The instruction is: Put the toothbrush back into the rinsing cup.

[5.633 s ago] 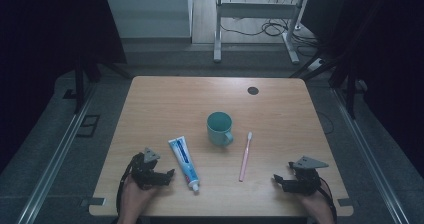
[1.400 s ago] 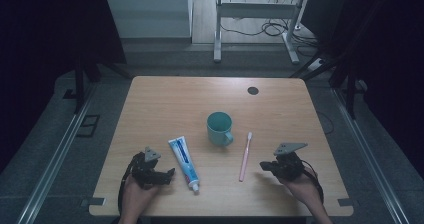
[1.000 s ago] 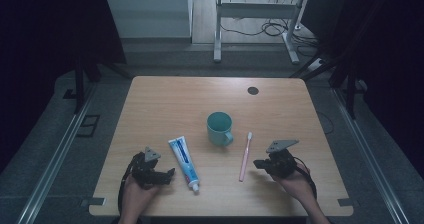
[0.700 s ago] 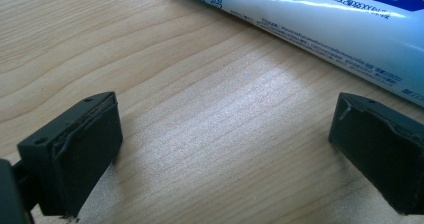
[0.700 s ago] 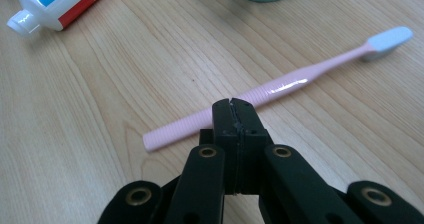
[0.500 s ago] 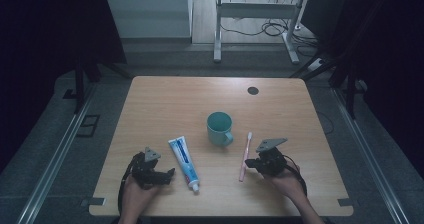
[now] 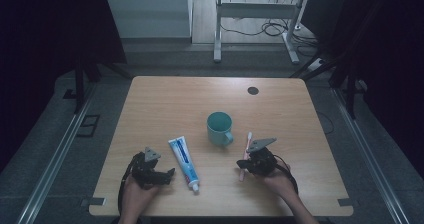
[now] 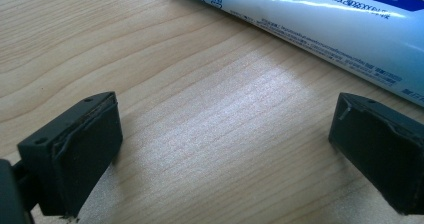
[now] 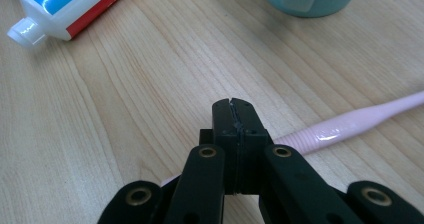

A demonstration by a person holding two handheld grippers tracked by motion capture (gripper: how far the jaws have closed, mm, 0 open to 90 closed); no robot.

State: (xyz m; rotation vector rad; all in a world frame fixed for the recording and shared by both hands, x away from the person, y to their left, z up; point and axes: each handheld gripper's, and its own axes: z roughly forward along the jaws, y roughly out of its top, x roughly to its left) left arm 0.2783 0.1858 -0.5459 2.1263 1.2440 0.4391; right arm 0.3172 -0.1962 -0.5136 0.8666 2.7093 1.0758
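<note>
The left gripper (image 7: 167, 173) sits at the lower left of the high view, resting on the table (image 7: 165, 104) in the person's left hand (image 7: 134, 196). In the left gripper view its jaws stand wide apart, one at the lower left of the frame and one at the right edge, with bare wood grain between them; nothing is held. The toothpaste tube (image 8: 320, 19) crosses the upper right of that frame, just beyond the right-hand jaw and apart from it.

The right gripper (image 7: 242, 165) lies at the lower centre-right of the high view, held by the right hand (image 7: 280, 180). In the right gripper view its jaws (image 9: 234, 115) are pressed flat together at the centre of the frame, with no gap visible. The pink toothbrush (image 9: 345, 124) runs behind and under the closed jaw tips, from the lower centre towards the right edge. The jaws cover part of the handle; the pictures do not show whether the handle is pinched or merely lies beneath them.

In the high view the toothbrush (image 7: 246, 146) lies on the table, its lower end at the right gripper and its head pointing up the frame. The toothpaste tube (image 7: 183, 156) lies diagonally between the two grippers, cap towards the bottom edge. Farther up, the teal mug (image 7: 219, 128) stands upright at the centre of the frame, just left of the toothbrush head. A dark round hole (image 7: 253, 90) marks the far part of the tabletop.
</note>
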